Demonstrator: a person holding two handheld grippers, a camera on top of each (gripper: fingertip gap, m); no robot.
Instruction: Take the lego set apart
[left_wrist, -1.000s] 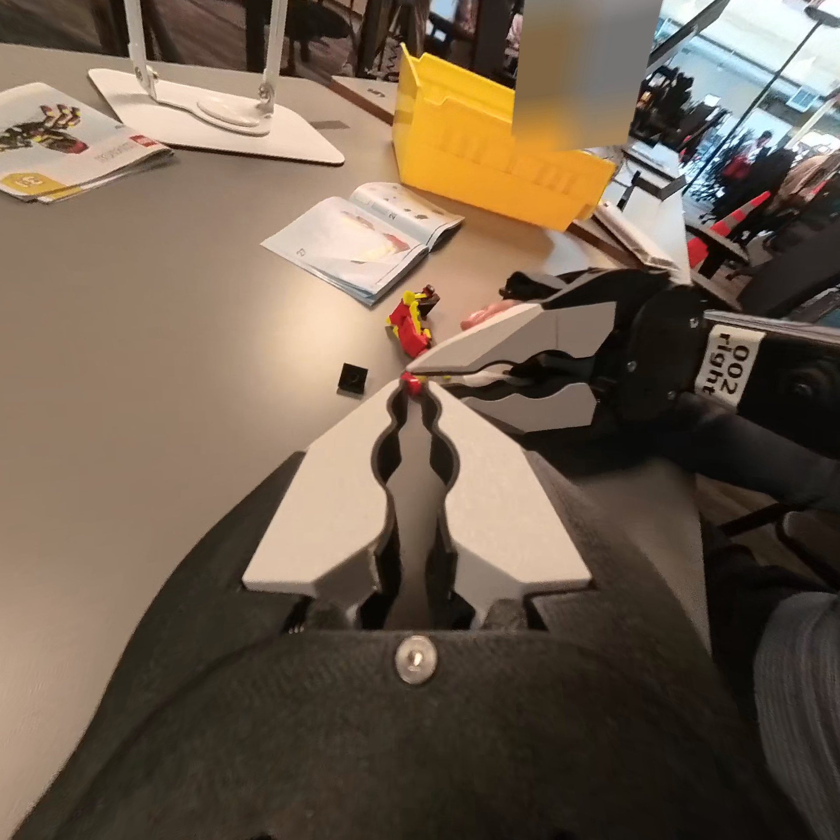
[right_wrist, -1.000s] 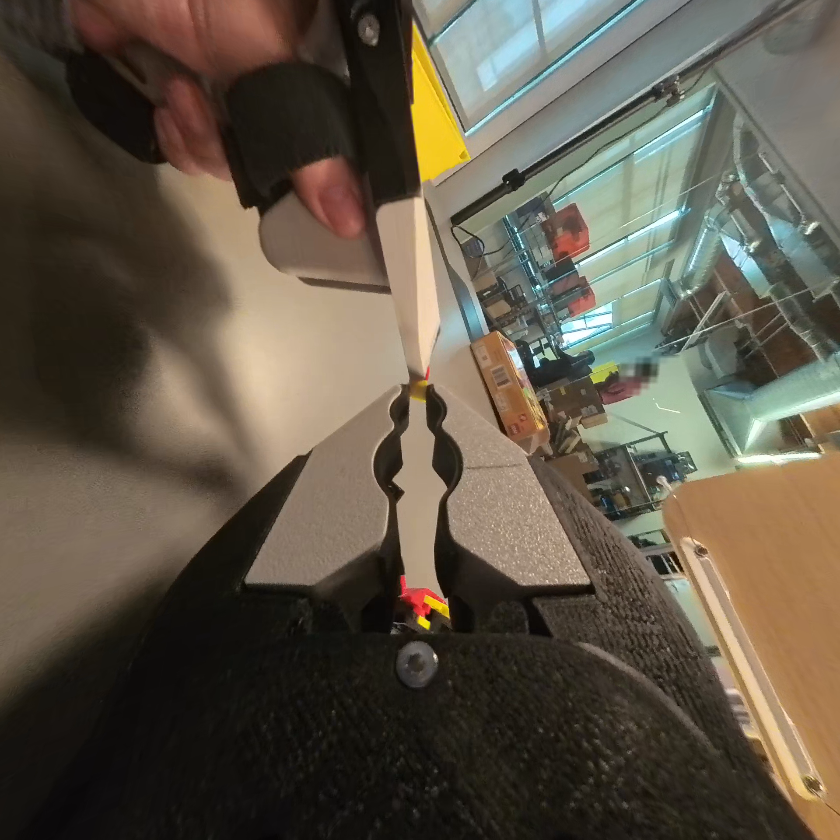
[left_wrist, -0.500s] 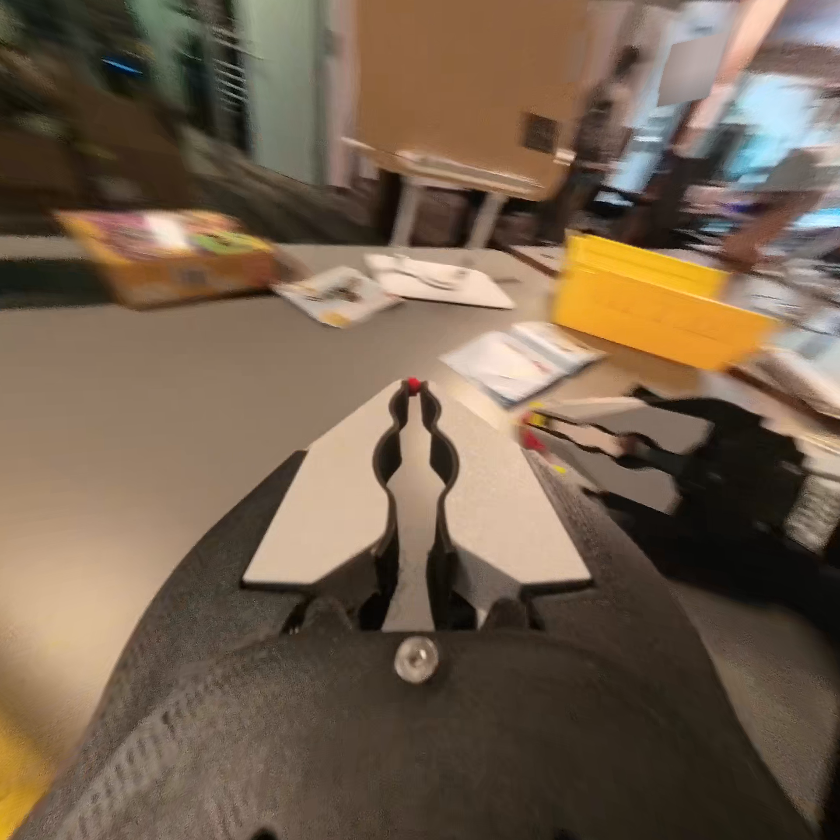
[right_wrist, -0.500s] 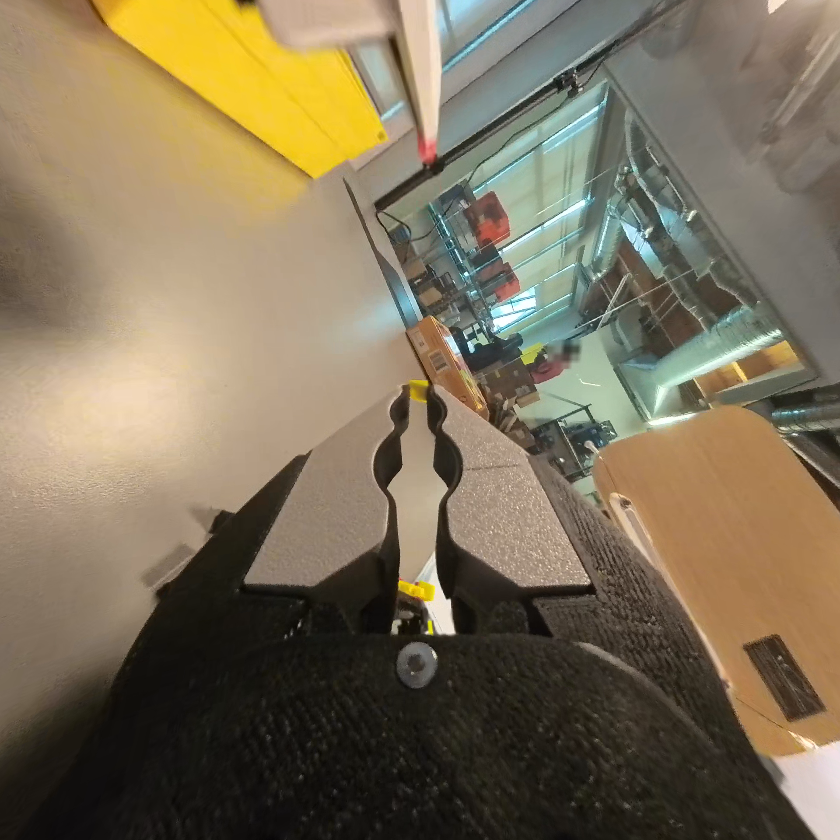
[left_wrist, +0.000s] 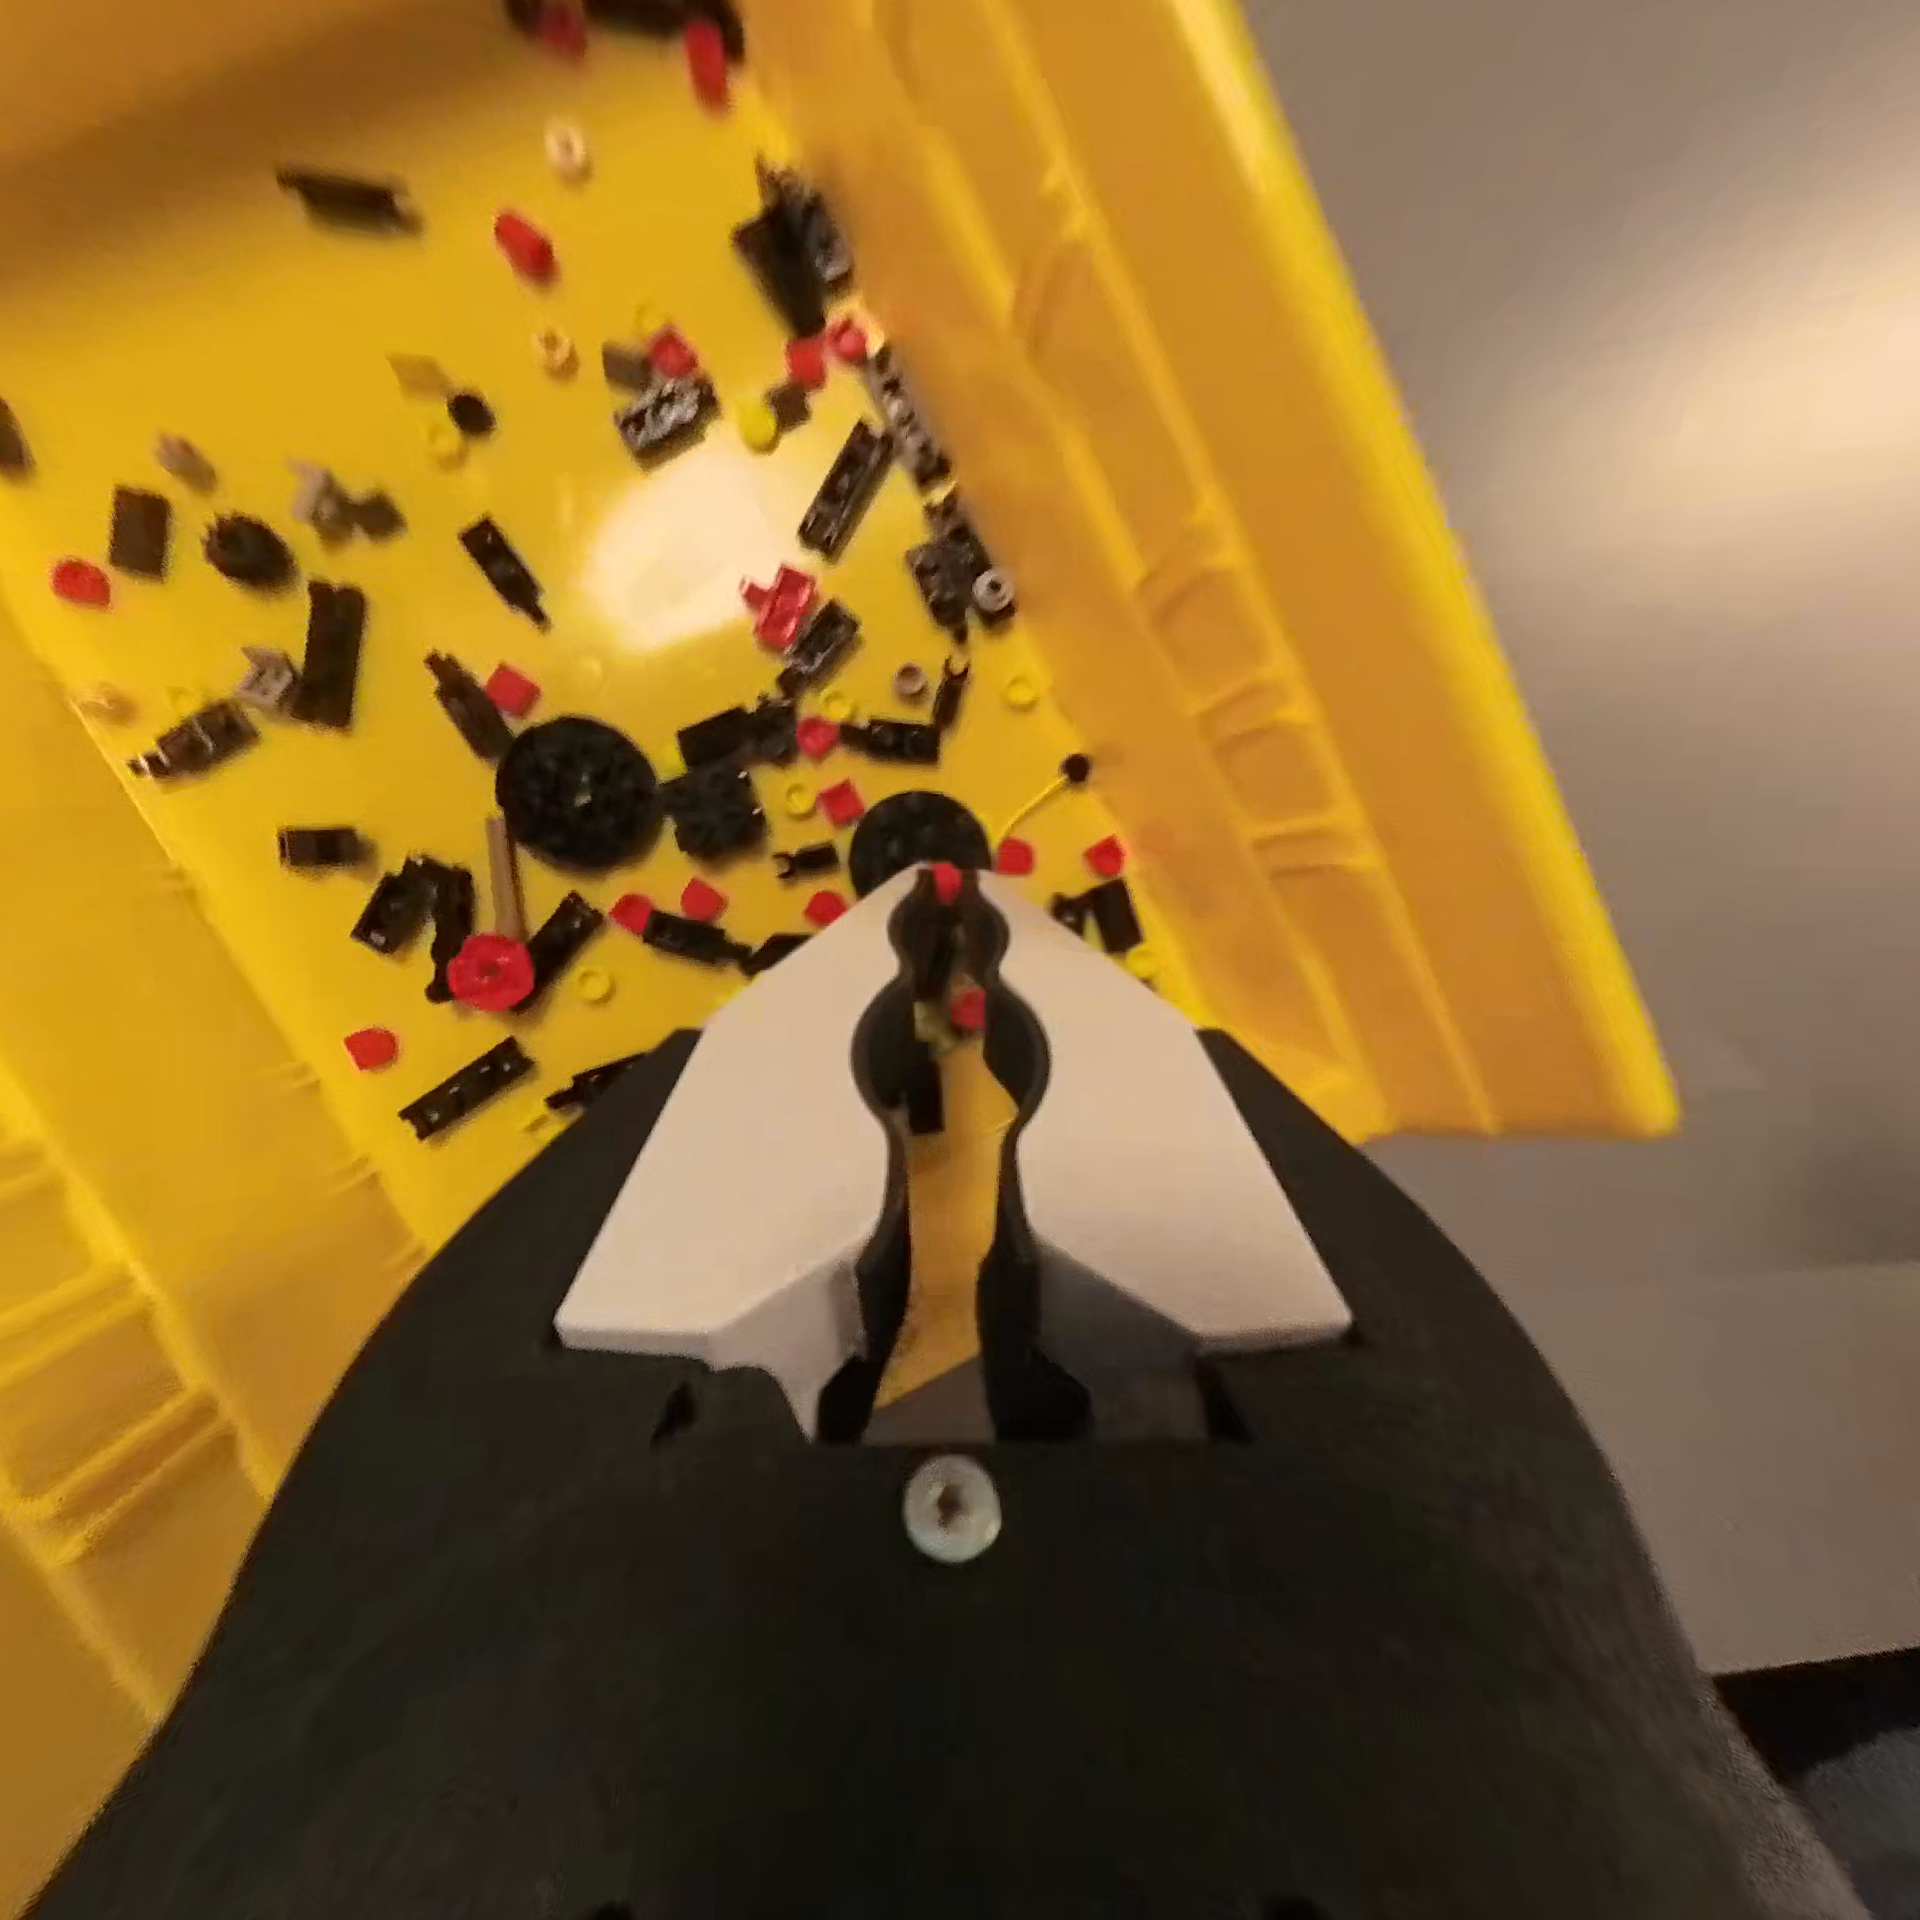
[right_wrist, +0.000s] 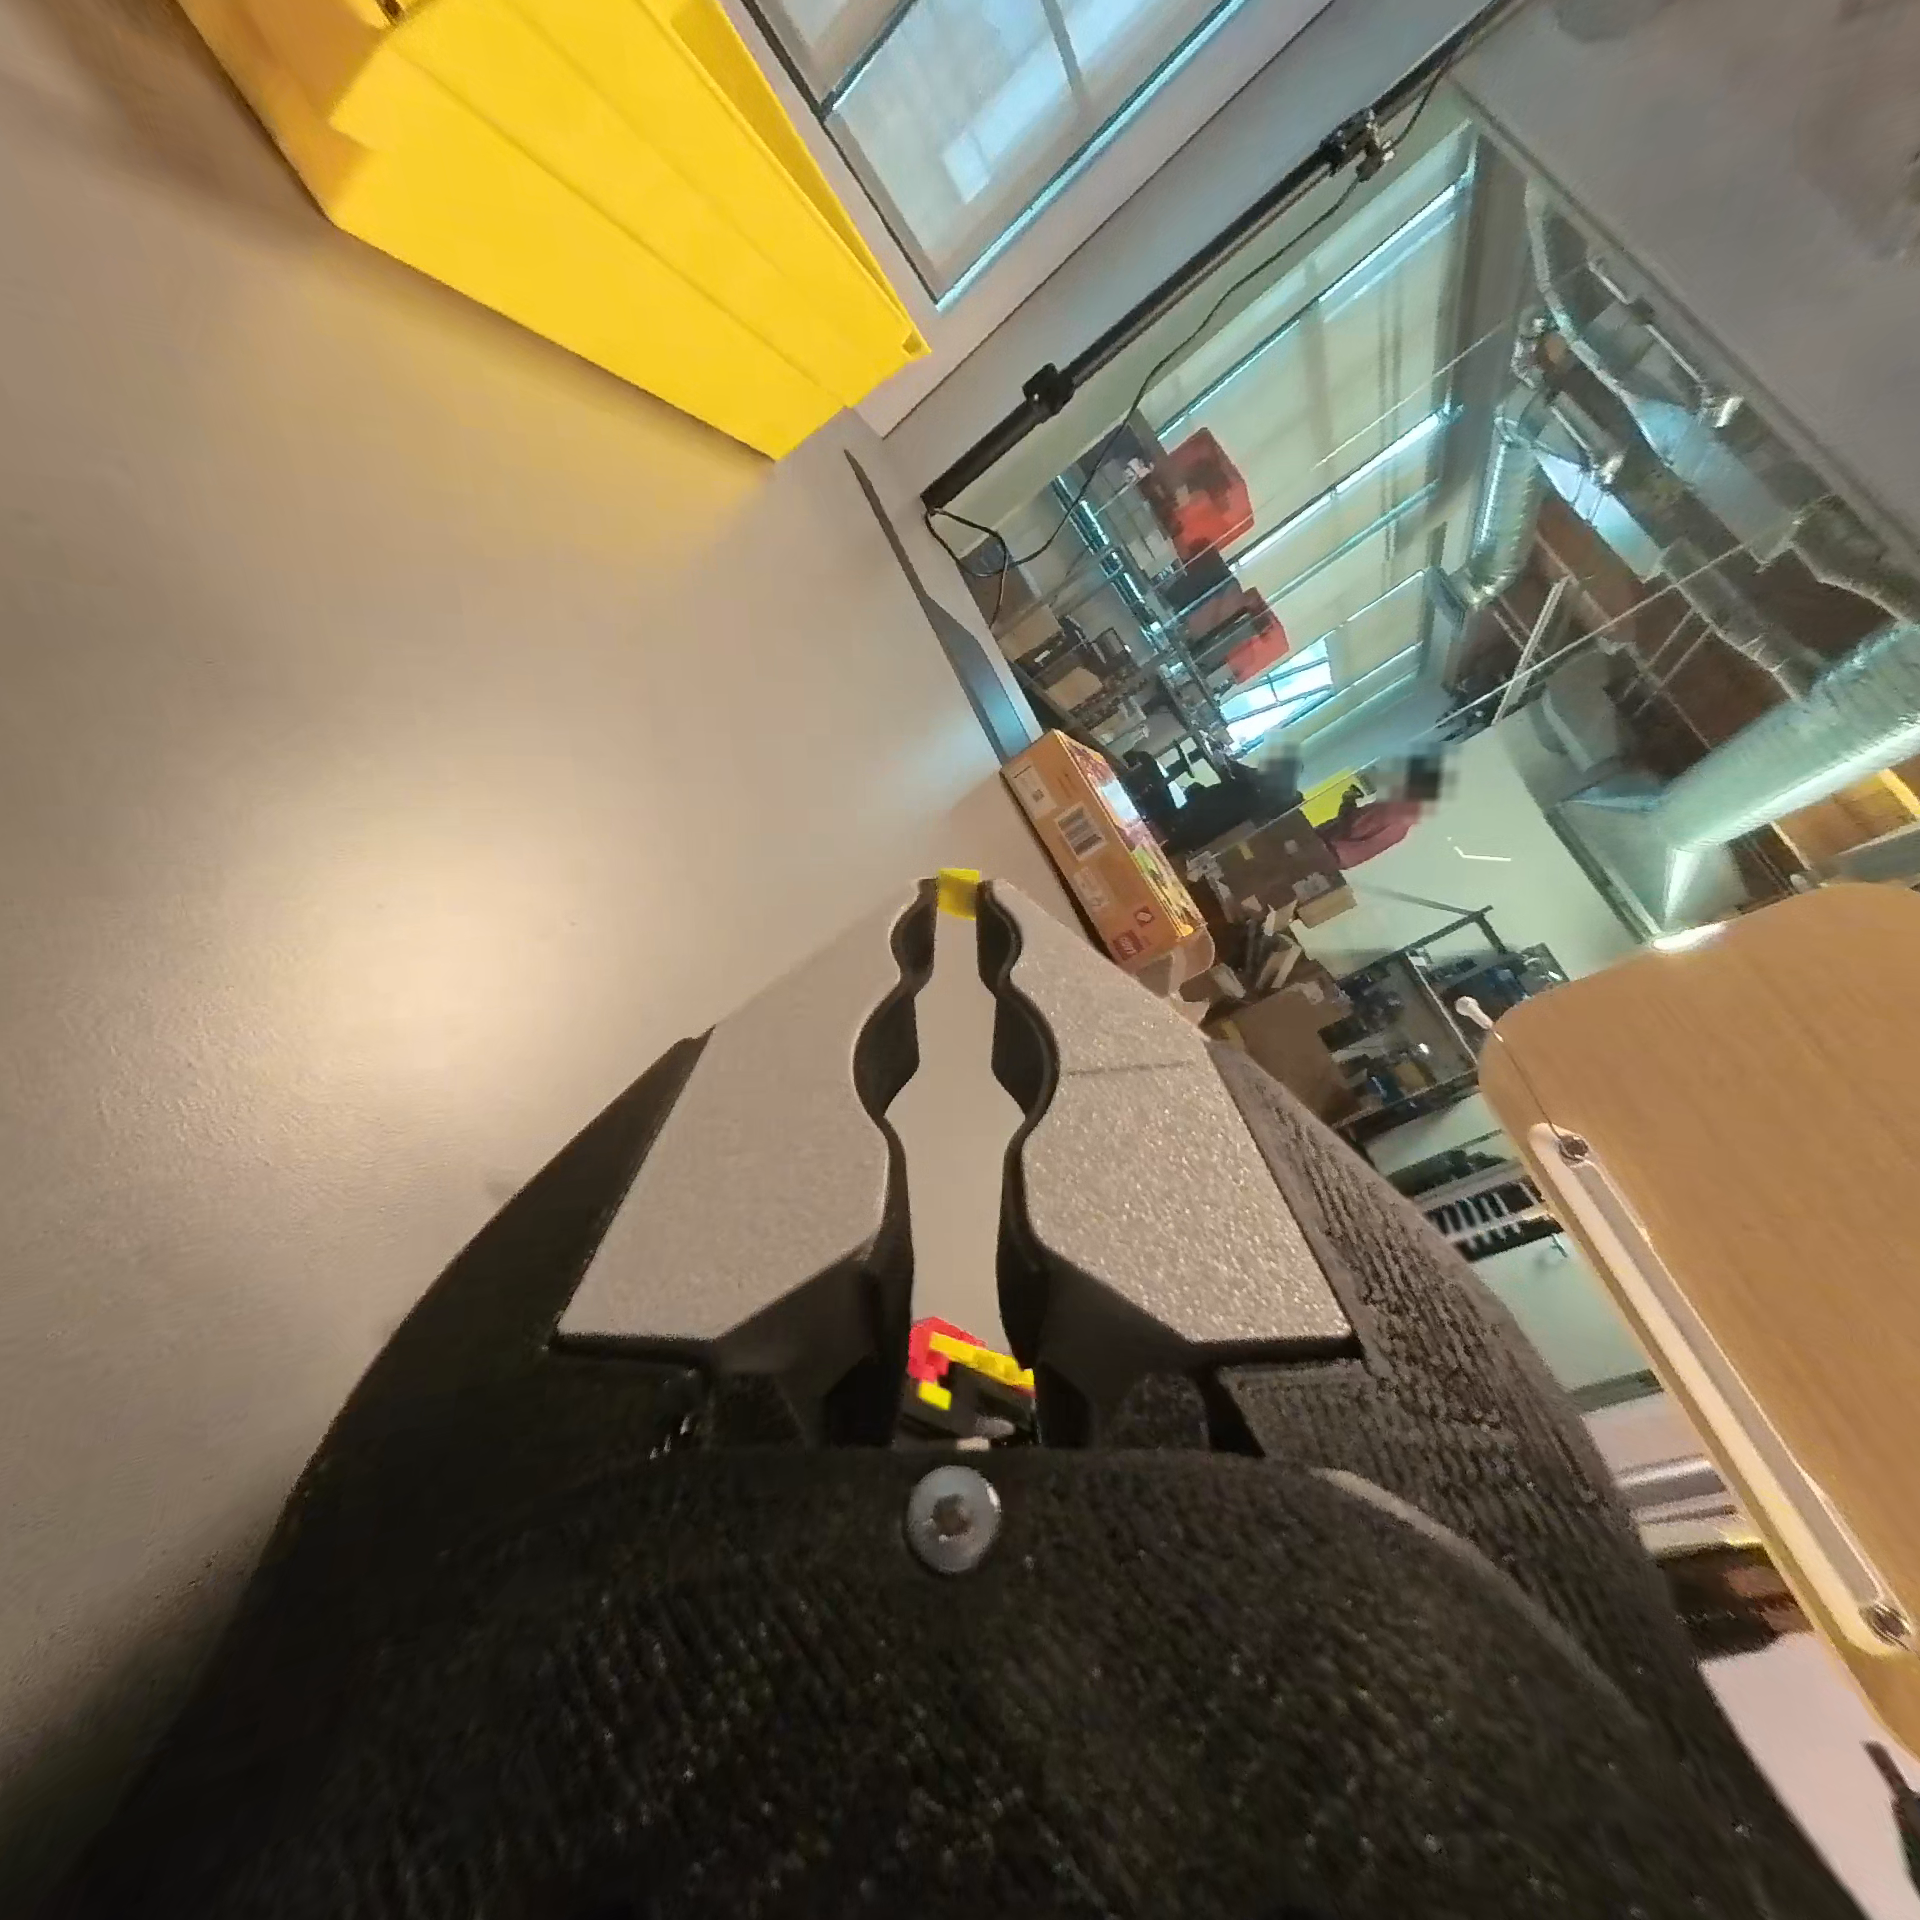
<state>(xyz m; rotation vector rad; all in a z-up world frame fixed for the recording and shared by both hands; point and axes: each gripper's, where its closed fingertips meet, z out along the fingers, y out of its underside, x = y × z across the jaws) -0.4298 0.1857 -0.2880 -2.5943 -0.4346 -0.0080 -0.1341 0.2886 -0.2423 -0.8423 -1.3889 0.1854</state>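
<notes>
Left gripper (left_wrist: 945, 883), angled down over the yellow bin (left_wrist: 1195, 582), pinches a small red piece (left_wrist: 945, 881) at its tips. Right gripper (right_wrist: 956, 896), rolled sideways above the table (right_wrist: 416, 779), clamps a yellow piece (right_wrist: 957, 894); the lego remnant (right_wrist: 961, 1371) lies beneath its jaws.

No readable text; cardboard box (right_wrist: 1101, 852) barcode label too small.

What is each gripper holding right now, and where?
Left gripper pinches a red piece at its tips; right gripper pinches a yellow piece likewise.
</notes>
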